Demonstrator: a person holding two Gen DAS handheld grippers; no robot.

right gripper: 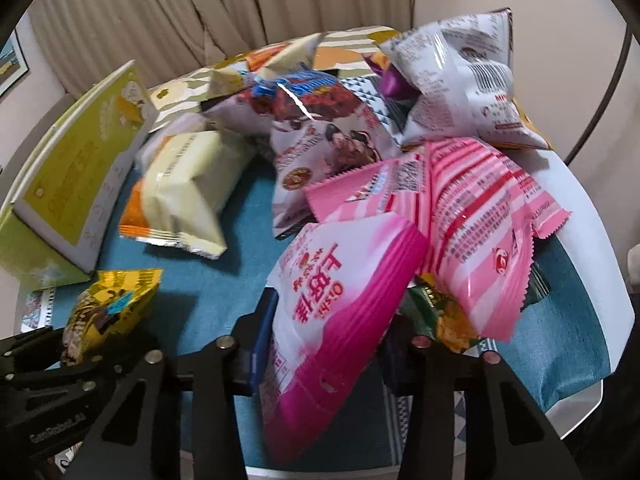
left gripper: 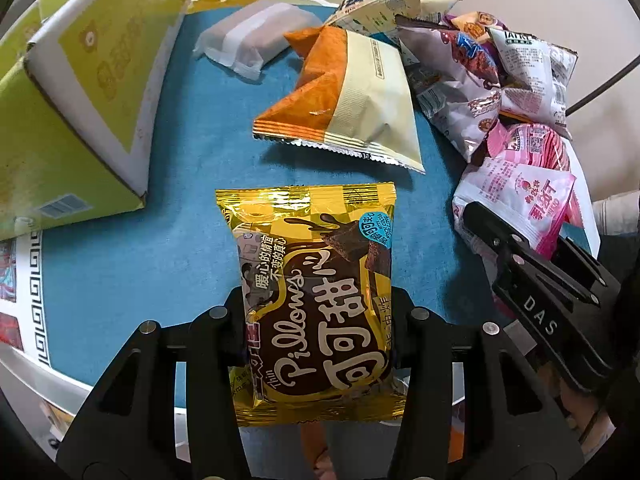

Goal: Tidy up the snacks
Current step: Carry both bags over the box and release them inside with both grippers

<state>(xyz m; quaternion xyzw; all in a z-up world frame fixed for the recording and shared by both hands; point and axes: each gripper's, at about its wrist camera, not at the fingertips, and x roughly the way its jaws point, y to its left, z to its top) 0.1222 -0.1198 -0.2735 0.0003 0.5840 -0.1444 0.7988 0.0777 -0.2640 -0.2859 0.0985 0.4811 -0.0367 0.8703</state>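
My left gripper (left gripper: 318, 320) is shut on a gold-and-brown "Pillows" cocoa snack bag (left gripper: 316, 292) and holds it above the blue table top (left gripper: 160, 248). The same bag shows at the lower left of the right wrist view (right gripper: 108, 312). My right gripper (right gripper: 324, 344) is shut on a pink-and-white snack bag (right gripper: 332, 312), lifted at the edge of the snack pile. It also shows in the left wrist view (left gripper: 524, 196), with the right gripper's black fingers (left gripper: 532, 268) below it.
A yellow-green cardboard box (left gripper: 76, 92) stands at the left. An orange-and-cream bag (left gripper: 352, 96) and a white wrapped pack (left gripper: 252, 36) lie mid-table. Several bags are piled at the right, including a pink striped one (right gripper: 480, 208) and white ones (right gripper: 456, 80).
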